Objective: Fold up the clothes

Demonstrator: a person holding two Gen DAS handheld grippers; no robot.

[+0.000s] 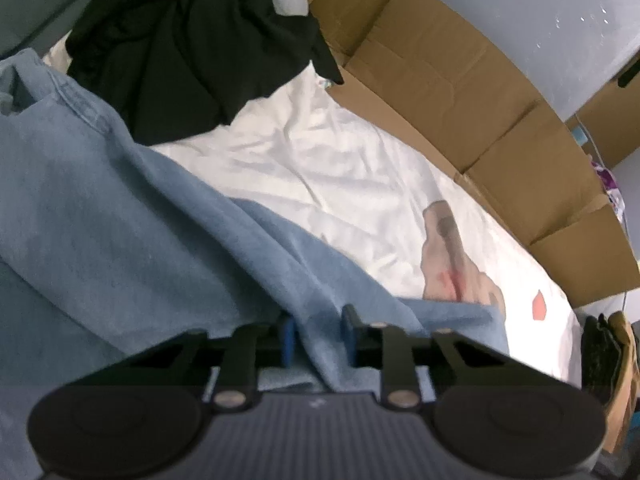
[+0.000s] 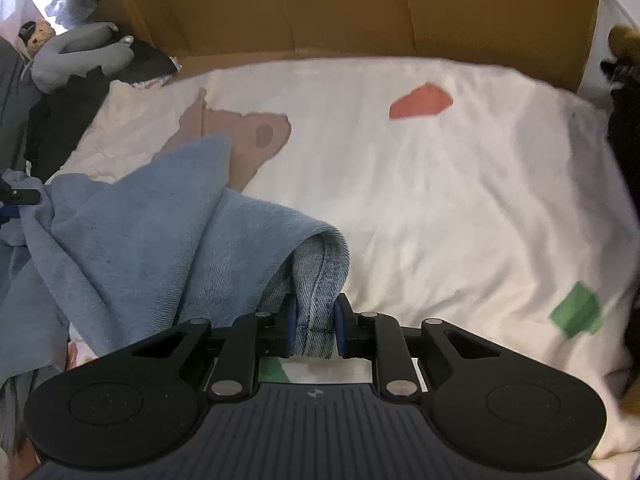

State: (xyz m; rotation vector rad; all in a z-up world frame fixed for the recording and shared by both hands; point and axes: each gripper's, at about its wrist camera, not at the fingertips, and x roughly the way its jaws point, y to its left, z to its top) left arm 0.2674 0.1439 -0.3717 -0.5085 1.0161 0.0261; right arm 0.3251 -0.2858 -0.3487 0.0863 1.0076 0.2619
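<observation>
Blue-padded fingers (image 2: pixel 291 330) of the right gripper (image 2: pixel 314 330) pinch a stitched hem of the light-blue denim garment (image 2: pixel 132 240), lifting that edge clear of the white sheet (image 2: pixel 460 208) while the rest of the cloth trails down to the left. Across the bed, the left gripper (image 1: pixel 318 338) has a ridge of the same denim (image 1: pixel 120 220) running between its fingers; whether they bite the cloth or merely straddle it cannot be told from its own view.

The garment lies bunched and partly raised along the near side of the sheet, overlapping a brown printed patch (image 2: pixel 248 140), with a black garment (image 1: pixel 188 48) heaped beyond it and flattened cardboard (image 1: pixel 460 80) lining the far edge.

To carry this fold cleanly, both held points likely need to travel level and together, keeping the hem taut so the slack middle does not drag or twist. A shallow pinch on thick, doubled denim could slip; a deeper bite looks safer.
</observation>
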